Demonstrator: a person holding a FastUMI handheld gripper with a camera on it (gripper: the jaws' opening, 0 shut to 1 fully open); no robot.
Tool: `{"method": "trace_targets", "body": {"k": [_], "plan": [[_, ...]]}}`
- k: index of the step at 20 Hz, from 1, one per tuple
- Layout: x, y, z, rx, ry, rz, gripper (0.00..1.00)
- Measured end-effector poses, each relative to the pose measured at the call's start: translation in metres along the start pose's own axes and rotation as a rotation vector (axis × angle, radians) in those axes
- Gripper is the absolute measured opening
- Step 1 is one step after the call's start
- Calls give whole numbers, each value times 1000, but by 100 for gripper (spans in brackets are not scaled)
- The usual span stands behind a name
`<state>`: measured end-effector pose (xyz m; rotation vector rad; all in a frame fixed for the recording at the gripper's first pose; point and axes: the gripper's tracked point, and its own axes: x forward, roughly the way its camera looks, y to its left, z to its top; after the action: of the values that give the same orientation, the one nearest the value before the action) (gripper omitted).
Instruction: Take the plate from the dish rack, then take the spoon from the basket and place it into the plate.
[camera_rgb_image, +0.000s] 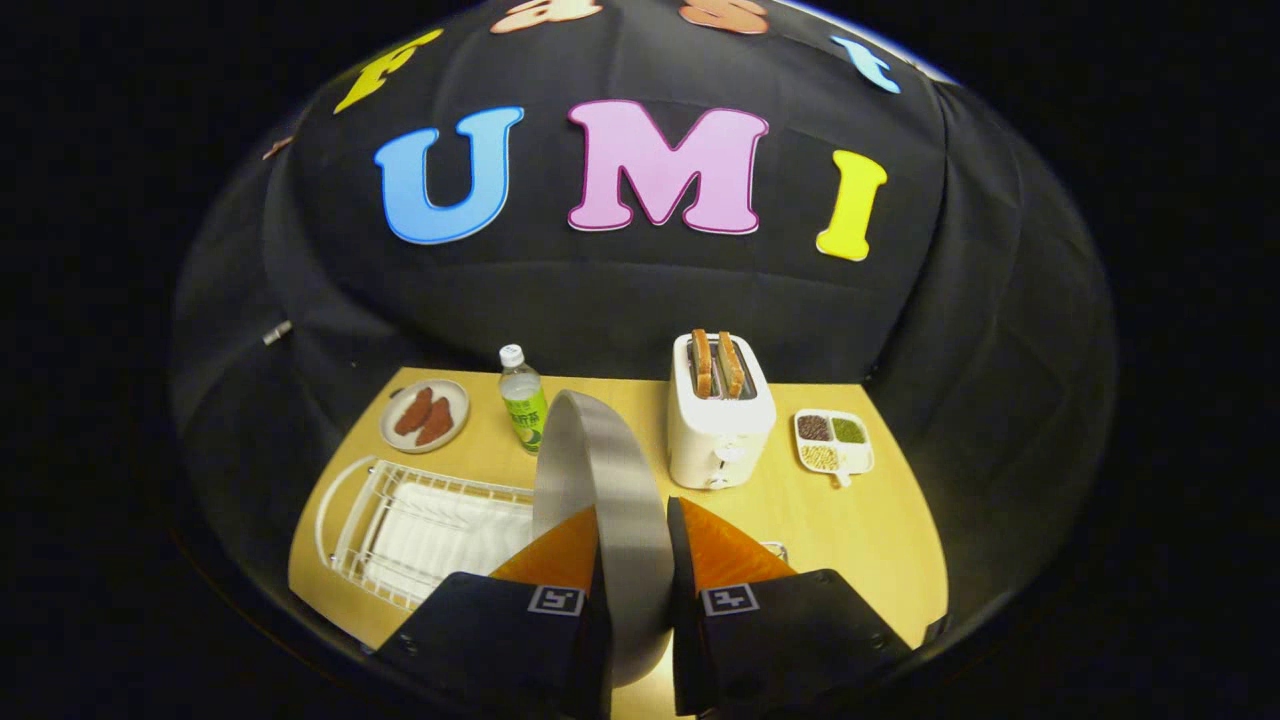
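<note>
A grey plate (598, 470) stands on edge between my fingers, its rim rising ahead of them above the wooden table (880, 540). My gripper (633, 525) is shut on the plate, one finger pressing on each face. The white wire dish rack (420, 525) lies to the left of the fingers, below the lifted plate. A small metal piece (775, 548) peeks out just right of the right finger; I cannot tell what it is.
Beyond the fingers stands a white toaster (718, 425) with two slices of bread in it. A bottle (523, 400) and a small plate with brown food (425, 415) sit at the back left. A divided white dish of grains (832, 442) is right of the toaster.
</note>
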<state>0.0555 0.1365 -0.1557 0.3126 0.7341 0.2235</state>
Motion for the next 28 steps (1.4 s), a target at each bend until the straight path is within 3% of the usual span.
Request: {"method": "trace_targets", "body": {"k": [5,10,17,25,28], "plan": [[-42,-40,-55,106,69,116,28],[-66,-73,-150,261,216,198,28],[-45,-104,-280,407,410,172,28],[-9,-89,-315,576,436,260,29],[1,-99,-320,628,429,217,30]]}}
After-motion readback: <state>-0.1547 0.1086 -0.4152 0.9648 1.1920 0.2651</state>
